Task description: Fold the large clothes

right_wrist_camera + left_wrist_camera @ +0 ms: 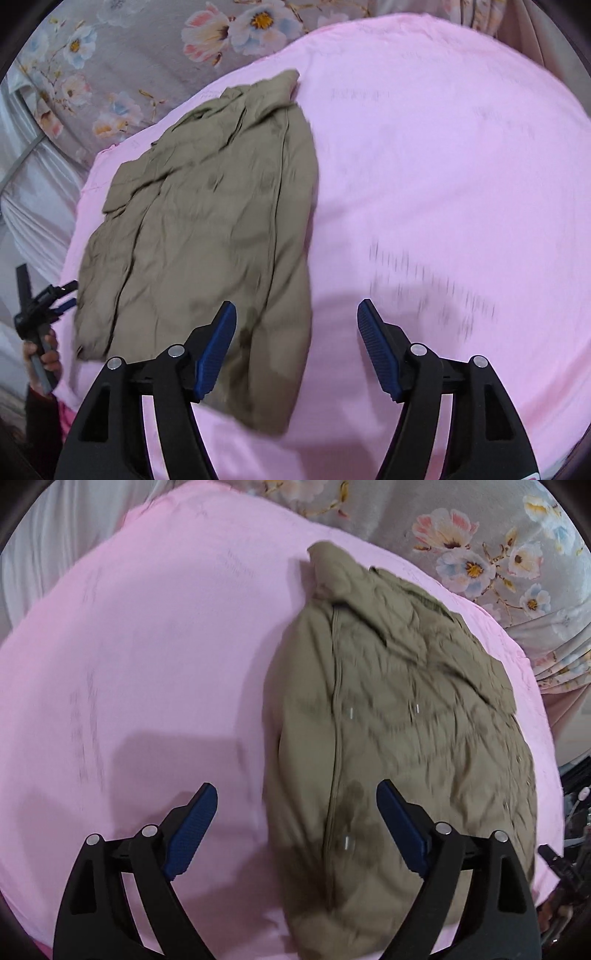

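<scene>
A crumpled olive-khaki quilted jacket (pixel 399 716) is laid, folded lengthwise, on a pink bedsheet (pixel 147 664). Above the jacket, the left tool (pixel 297 794) and right tool (pixel 297 314) are held wide and empty, likely released for regrasping.

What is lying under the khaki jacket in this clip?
The khaki jacket rests on a pink blanket, visible all around it. Whatever lies beneath the jacket's folded layers is covered and cannot be seen.
</scene>
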Demonstrator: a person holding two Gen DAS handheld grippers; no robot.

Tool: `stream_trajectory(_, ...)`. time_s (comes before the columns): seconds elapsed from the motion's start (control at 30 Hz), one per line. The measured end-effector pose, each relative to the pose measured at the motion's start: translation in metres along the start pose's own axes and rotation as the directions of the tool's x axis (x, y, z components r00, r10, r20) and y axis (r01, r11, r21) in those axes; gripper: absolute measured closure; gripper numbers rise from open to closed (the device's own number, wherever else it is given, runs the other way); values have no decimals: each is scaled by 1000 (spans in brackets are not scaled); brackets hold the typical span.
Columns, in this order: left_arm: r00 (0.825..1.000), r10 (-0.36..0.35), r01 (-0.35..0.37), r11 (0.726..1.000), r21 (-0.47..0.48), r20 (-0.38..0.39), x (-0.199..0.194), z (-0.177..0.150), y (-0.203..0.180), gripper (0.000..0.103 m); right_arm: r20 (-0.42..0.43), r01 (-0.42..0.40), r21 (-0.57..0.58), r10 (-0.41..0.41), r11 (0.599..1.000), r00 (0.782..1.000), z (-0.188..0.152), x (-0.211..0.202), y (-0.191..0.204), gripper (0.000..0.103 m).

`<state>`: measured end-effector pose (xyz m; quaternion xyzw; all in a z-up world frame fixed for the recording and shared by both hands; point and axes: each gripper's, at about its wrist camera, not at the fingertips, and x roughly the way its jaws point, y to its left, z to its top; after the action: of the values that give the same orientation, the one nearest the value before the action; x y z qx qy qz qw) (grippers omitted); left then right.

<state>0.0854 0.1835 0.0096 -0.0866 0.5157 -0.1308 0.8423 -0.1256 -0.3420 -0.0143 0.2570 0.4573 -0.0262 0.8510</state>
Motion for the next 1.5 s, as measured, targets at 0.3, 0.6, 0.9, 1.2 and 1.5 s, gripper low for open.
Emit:
stream_trajectory(0.3, 985, -171, 170, 985, -26, -26, -5, -49, -19, 14, -37, -170, -20, 169, 985, 985, -42, 12, 24, 32)
stream_trajectory(0.6, 990, -132, 132, 991, 14, 58, -35, -47, -32, 93, 136, -246, 80, 234, 966, 963, -33, -9, 8, 96)
stream_trajectory(0.9, 920, -258, 232, 965, 121, 294, -187, -55, -46, 97, 445, -337, -176, 380, 925, 811, -27, -155, 45, 98)
stream_trajectory(1.2, 887, -205, 123, 968, 217, 414, -210, 12, -100, 96, 558, -277, -213, 349, 937, 753, 49, -181, 77, 98)
stream_trajectory(1.5, 958, 106, -144, 981, 127, 265, -38, 115, -119, 94, 494, -67, 3, 57, 998, 868, 139, -27, 80, 98)
